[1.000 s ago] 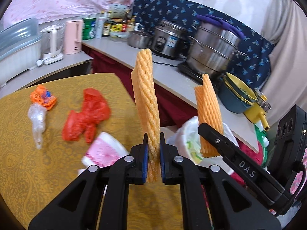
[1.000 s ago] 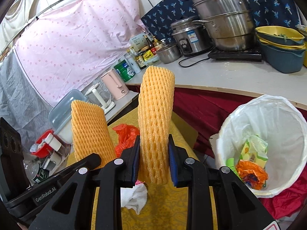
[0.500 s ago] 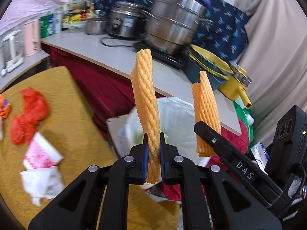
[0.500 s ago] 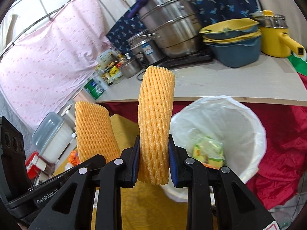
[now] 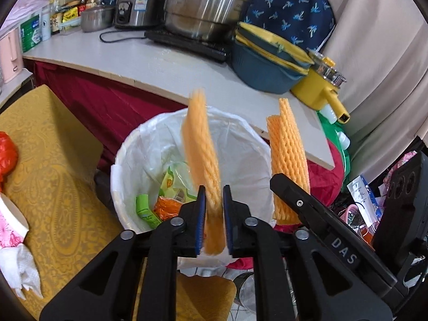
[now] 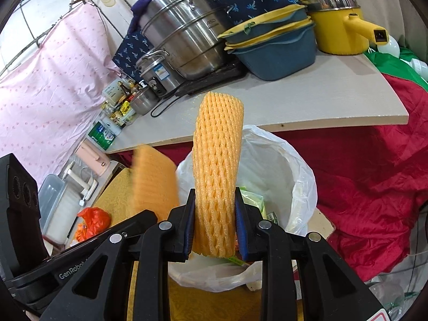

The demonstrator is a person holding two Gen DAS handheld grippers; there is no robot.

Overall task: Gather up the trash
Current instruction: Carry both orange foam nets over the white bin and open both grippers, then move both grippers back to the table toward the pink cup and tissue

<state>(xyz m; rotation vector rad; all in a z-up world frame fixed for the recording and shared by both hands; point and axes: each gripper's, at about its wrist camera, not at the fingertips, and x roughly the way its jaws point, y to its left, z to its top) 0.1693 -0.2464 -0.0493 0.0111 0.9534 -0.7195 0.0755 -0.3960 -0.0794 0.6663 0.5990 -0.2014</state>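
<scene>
My left gripper (image 5: 214,220) has just been easing its jaws apart, and the flattened orange foam net (image 5: 202,157) stands between the pads, blurred and apparently slipping loose. My right gripper (image 6: 214,230) clamps a second foam net sleeve (image 6: 218,171), rounder and squeezed at its lower end. Both nets stand upright, long axis along the fingers, free ends leaning away from me over the white-lined trash bin (image 5: 125,160), which sits beside the corner of the yellow-clothed table (image 5: 53,160) and below the counter edge (image 5: 149,83). I judge this the drop step: next I let the right jaws open above the bin's mouth, so each net falls inside the rim, among the wrappers.
</scene>
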